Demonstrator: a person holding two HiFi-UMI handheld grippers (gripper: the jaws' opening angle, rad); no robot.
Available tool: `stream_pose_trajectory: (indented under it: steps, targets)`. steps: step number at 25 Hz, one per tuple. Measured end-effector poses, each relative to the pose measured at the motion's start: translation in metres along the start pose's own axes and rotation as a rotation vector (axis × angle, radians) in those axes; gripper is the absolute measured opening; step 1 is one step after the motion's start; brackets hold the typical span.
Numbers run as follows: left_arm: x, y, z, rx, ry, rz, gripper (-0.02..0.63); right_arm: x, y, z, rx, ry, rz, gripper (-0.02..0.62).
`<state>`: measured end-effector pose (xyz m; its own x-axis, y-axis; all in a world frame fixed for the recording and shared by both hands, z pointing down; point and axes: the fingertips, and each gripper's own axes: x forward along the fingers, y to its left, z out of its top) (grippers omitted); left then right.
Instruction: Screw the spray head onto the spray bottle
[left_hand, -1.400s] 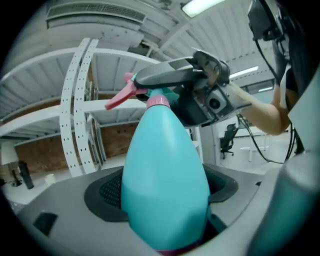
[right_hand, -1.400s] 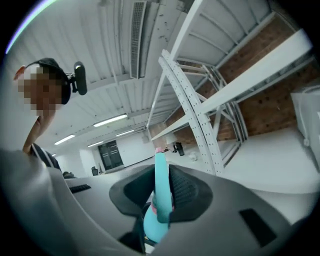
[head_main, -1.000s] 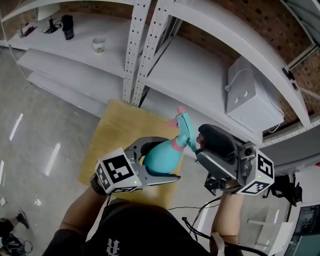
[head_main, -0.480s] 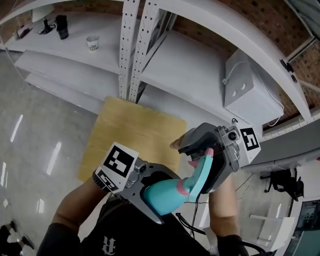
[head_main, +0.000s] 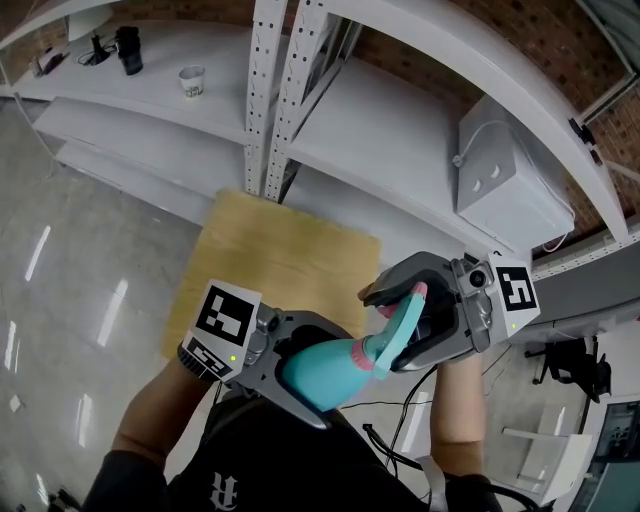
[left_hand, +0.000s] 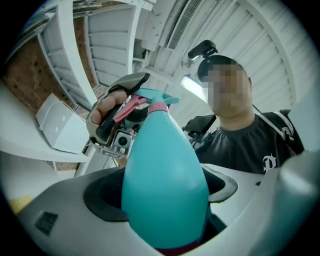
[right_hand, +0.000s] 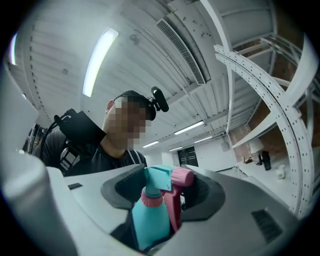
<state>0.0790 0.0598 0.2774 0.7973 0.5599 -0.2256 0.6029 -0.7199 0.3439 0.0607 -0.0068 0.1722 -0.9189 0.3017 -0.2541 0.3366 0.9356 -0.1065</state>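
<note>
From the head view, the left gripper (head_main: 332, 384) pinches the teal spray bottle (head_main: 312, 372) by its belly. A second ago the bottle stood out over the wooden bench (head_main: 280, 250). Now it lies tipped close to the person's chest, neck toward the right gripper (head_main: 385, 330).

The left gripper view shows both pads pressed on the bottle's flanks, with the spray head (left_hand: 150, 102) at the far end.

In the right gripper view, the jaws have just been closing, with the spray head between them. The pads seem to meet its teal side and its pink nozzle. The pink collar (right_hand: 150, 197) sits on the neck. This looks like a fresh hold for another twist, but I cannot tell how tight the thread is.
</note>
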Motion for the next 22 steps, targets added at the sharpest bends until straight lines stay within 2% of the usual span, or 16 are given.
stream_pose_trajectory:
  steps: [5,8,9,10,11,13,15,16,18,19,20,22]
  targets:
    - [-0.004,-0.016,-0.015,-0.001,-0.013,-0.022,0.427,0.02,0.001,-0.016,0.032,0.019,-0.003,0.225]
    - [-0.014,-0.029,-0.036,0.022,0.028,-0.034,0.428,0.031,0.005,-0.031,0.012,0.025,-0.01,0.227]
    - [-0.02,-0.033,-0.041,0.039,0.041,-0.04,0.428,0.03,0.006,-0.032,0.006,0.016,-0.012,0.236]
    - [-0.026,-0.036,-0.045,0.053,0.042,-0.042,0.428,0.025,0.007,-0.032,0.004,-0.009,-0.02,0.282]
    - [-0.032,-0.037,-0.048,0.063,0.034,-0.03,0.428,0.016,0.008,-0.03,0.003,-0.057,-0.049,0.291]
    - [-0.043,-0.036,-0.057,0.083,0.025,0.053,0.428,-0.017,0.004,-0.026,0.024,-0.206,-0.196,0.291]
    - [-0.052,-0.035,-0.065,0.115,0.03,0.201,0.428,-0.056,0.0,-0.04,0.12,-0.333,-0.439,0.29]
    - [-0.056,-0.036,-0.068,0.136,0.035,0.279,0.428,-0.071,0.0,-0.055,0.183,-0.358,-0.578,0.288]
    - [-0.061,-0.044,-0.071,0.177,0.046,0.414,0.428,-0.085,0.006,-0.091,0.277,-0.337,-0.843,0.239]
    - [-0.062,-0.049,-0.073,0.192,0.045,0.467,0.428,-0.084,0.012,-0.107,0.297,-0.309,-0.947,0.213]
    - [-0.061,-0.053,-0.075,0.204,0.038,0.514,0.428,-0.08,0.019,-0.119,0.305,-0.28,-1.024,0.191]
    - [-0.053,-0.059,-0.08,0.214,0.001,0.585,0.428,-0.07,0.036,-0.136,0.299,-0.213,-1.114,0.138]
